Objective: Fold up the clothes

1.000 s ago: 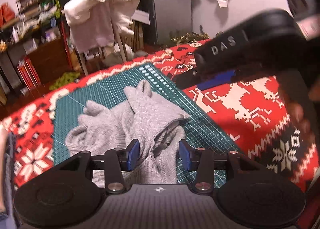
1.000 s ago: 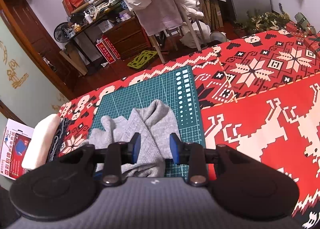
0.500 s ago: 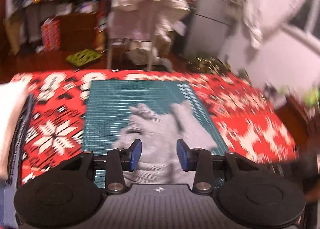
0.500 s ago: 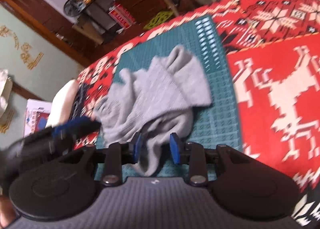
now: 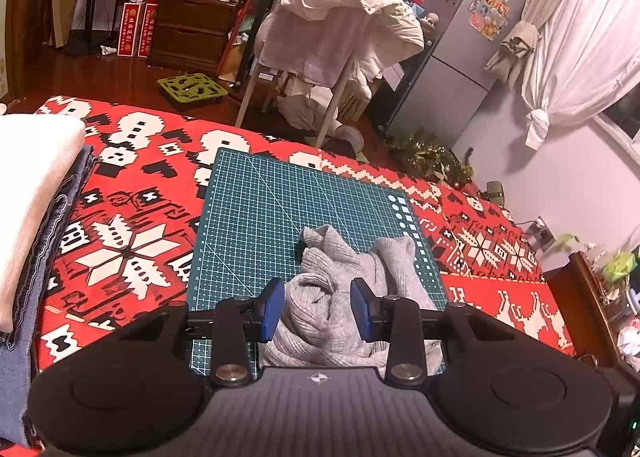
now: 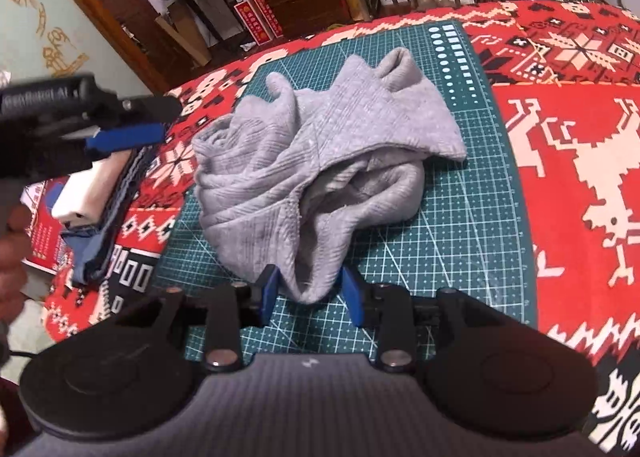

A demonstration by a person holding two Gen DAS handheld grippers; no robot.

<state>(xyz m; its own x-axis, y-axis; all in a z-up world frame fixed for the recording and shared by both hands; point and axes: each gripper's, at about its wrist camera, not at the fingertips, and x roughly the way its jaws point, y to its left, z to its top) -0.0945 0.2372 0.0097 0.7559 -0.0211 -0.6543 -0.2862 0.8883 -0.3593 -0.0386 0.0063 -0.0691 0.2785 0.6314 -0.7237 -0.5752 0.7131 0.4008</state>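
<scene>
The left wrist view looks forward over its claw (image 5: 318, 309) from the near edge of the desk (image 5: 132, 193) toward the far edge and the room beyond. The right wrist view sits close above the near edge, angled down and leftward. Both share the mat (image 5: 256, 217), the garment (image 5: 332, 297) and the stack (image 5: 28, 201) at the left edge.

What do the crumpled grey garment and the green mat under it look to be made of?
The crumpled grey garment looks like soft ribbed knit, probably cotton or fleece: fine ribs, limp matte folds. The green gridded cutting mat looks like matte rubbery plastic: flat, printed white lines.
</scene>
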